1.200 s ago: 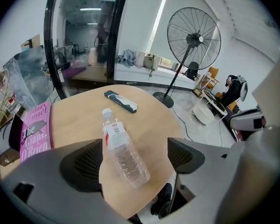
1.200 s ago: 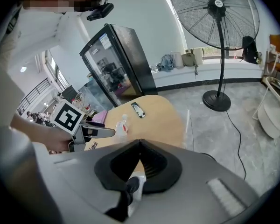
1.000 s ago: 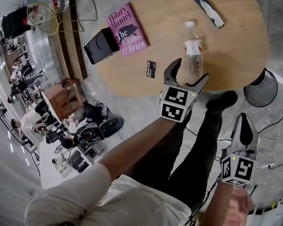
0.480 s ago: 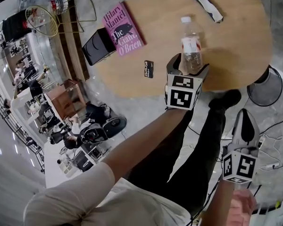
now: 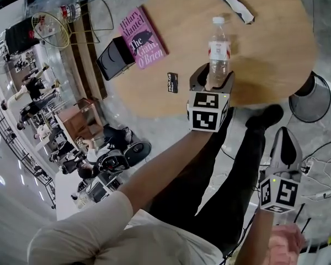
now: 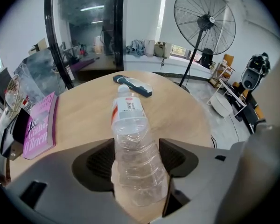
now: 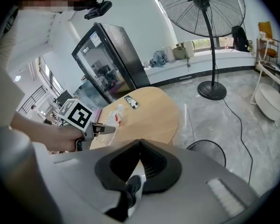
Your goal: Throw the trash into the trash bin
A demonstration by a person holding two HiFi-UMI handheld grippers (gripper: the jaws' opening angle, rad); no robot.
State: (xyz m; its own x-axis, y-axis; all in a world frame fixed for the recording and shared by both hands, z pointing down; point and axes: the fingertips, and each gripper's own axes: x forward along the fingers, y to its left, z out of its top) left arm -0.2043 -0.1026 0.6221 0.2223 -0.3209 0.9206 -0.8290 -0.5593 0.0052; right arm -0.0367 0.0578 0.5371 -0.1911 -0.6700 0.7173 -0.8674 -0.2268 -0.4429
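My L gripper (image 5: 211, 80) had just been closing its jaws & pinched the clear bottle (image 5: 218, 53) low on its body. The bottle stood upright on the round table (image 5: 276, 43), top centre of head view. R gripper (image 5: 287, 143) hung lower right, jaws pressed together, nothing in them. Trash bin (image 5: 309, 112) sat on the floor at right edge, beside the table.

This looks like a shared workspace or lab, not a home. A big pedestal fan (image 6: 204, 20), a glass-door fridge (image 7: 107, 55) and a round wooden table (image 5: 265, 65) stand on a pale stone floor (image 5: 154, 120). A cable (image 7: 236, 120) trails across it, and people (image 5: 30, 90) (several, off to one side) stand about.
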